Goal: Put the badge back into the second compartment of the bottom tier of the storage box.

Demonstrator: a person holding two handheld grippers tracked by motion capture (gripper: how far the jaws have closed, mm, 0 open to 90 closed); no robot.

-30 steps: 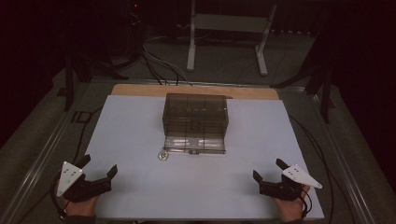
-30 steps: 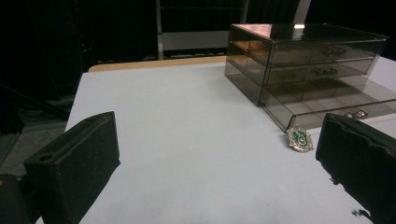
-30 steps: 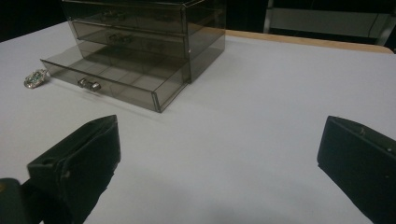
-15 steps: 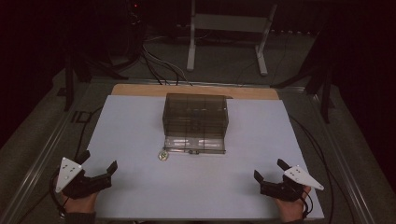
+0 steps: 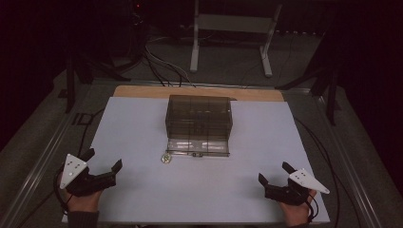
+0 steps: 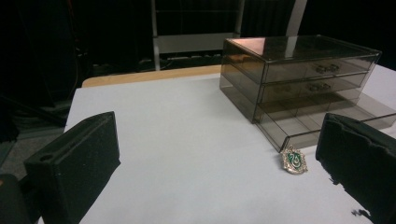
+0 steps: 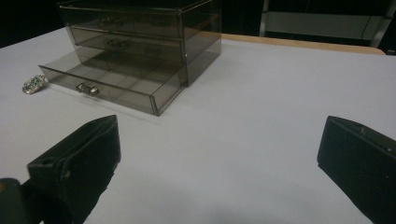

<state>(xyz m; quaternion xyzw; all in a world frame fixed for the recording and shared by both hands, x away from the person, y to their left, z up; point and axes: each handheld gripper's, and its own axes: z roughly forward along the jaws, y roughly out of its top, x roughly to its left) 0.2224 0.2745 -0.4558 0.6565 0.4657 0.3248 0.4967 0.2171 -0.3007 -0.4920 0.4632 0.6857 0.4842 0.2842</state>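
A smoky clear drawer box stands in the middle of the white mat, and everything else sits in relation to it. Its bottom drawer is pulled out toward the person; the two drawers above are pushed in. A small green and gold badge lies flat on the mat just beside the open drawer's front left corner, apart from it by a sliver.

The left gripper hovers well short of the box, toward the near left corner of the mat, jaws spread wide with nothing between them; its own view looks past the badge to the box. The right gripper hangs near the mat's near right corner, equally far from the box, jaws likewise wide apart and empty; from there the open drawer shows its small metal knob, with the badge beyond its far end
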